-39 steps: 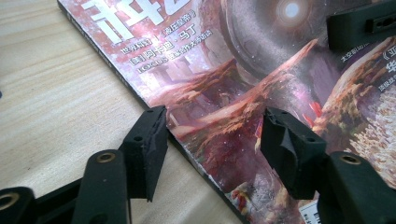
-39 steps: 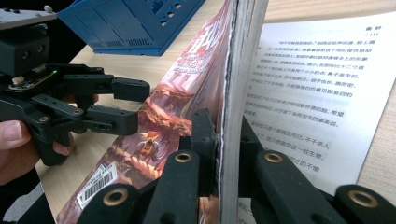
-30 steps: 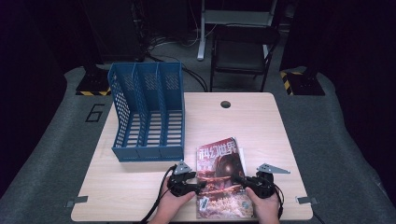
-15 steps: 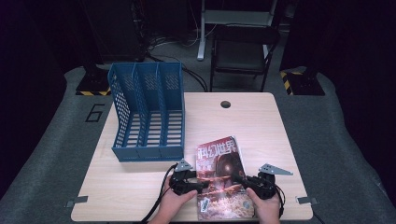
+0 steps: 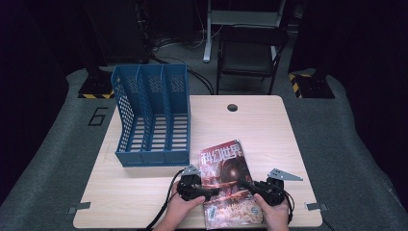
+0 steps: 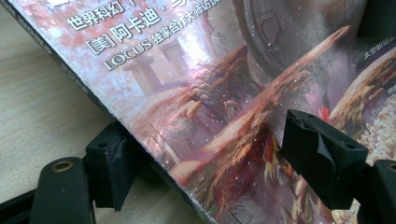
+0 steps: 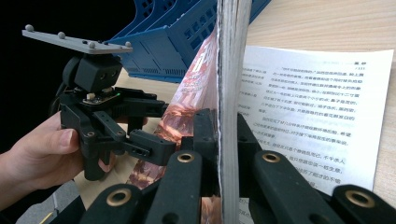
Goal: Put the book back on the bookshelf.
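Observation:
A magazine (image 5: pixel 226 168) with a reddish cover lies at the table's near edge, between my two grippers. My left gripper (image 5: pixel 211 192) is at its left edge. In the left gripper view its jaws (image 6: pixel 215 161) have just been opening: one pad (image 6: pixel 109 168) stands off beside the spine and the other (image 6: pixel 322 156) over the cover (image 6: pixel 210 93), not pressing. My right gripper (image 5: pixel 245 185) is at the right edge. In the right gripper view it (image 7: pixel 227 140) is shut on the cover and a wad of pages (image 7: pixel 229 70), lifted off a white text page (image 7: pixel 308 107). The left gripper (image 7: pixel 154 128) shows there too.
A blue three-slot file rack (image 5: pixel 151 115) stands at the back left of the wooden table (image 5: pixel 269 130), close behind the magazine's top corner. A cable hole (image 5: pixel 233 107) sits near the far edge. A dark chair (image 5: pixel 250 53) stands beyond the table.
The left gripper's jaws have spread apart at the magazine's left edge. Both hands and the magazine stay where they were.

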